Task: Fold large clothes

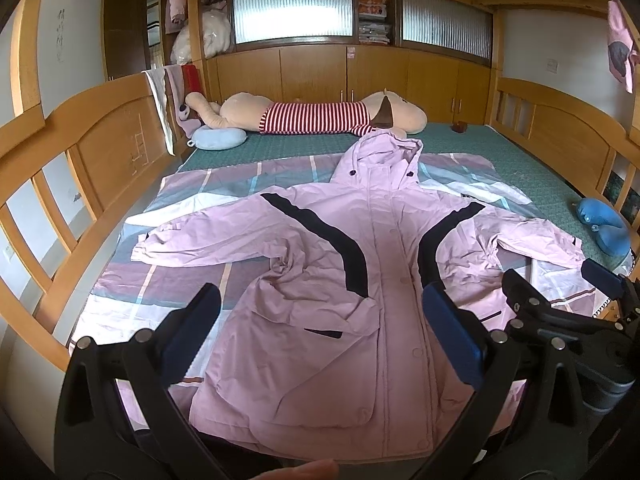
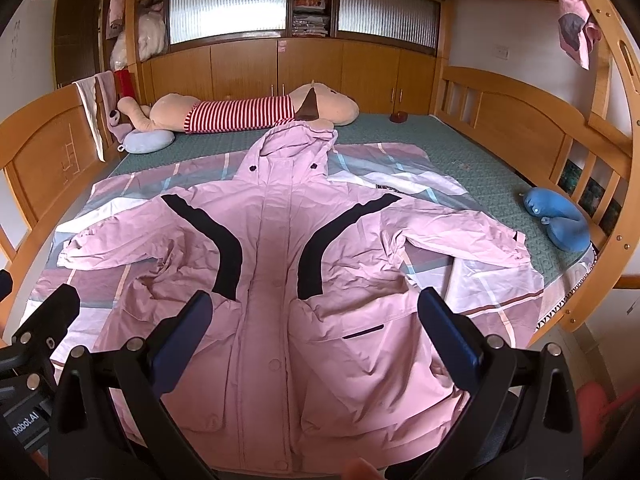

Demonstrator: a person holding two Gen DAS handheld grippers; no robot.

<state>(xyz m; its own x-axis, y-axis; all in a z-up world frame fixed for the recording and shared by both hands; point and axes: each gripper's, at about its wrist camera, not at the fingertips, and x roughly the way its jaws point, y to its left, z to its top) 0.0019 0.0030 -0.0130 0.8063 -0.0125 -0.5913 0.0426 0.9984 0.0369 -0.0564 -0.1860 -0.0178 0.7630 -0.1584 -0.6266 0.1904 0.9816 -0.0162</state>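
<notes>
A large pink hooded jacket [image 1: 320, 288] with dark curved stripes lies face up and spread flat on a checked sheet on the bed, sleeves out to both sides, hood away from me. It also shows in the right wrist view [image 2: 280, 280]. My left gripper [image 1: 320, 312] is open and empty, hovering over the jacket's hem near its left half. My right gripper [image 2: 316, 316] is open and empty over the hem's right half. The right gripper also shows at the right edge of the left wrist view [image 1: 560, 292].
A checked sheet [image 1: 192, 196] covers a green mattress [image 1: 500, 148]. A big plush toy in a striped shirt [image 1: 316, 116] lies at the far end. A light blue pillow [image 1: 218, 138] and a blue neck pillow [image 2: 560, 224] lie at the sides. Wooden bed rails [image 1: 100, 152] enclose both sides.
</notes>
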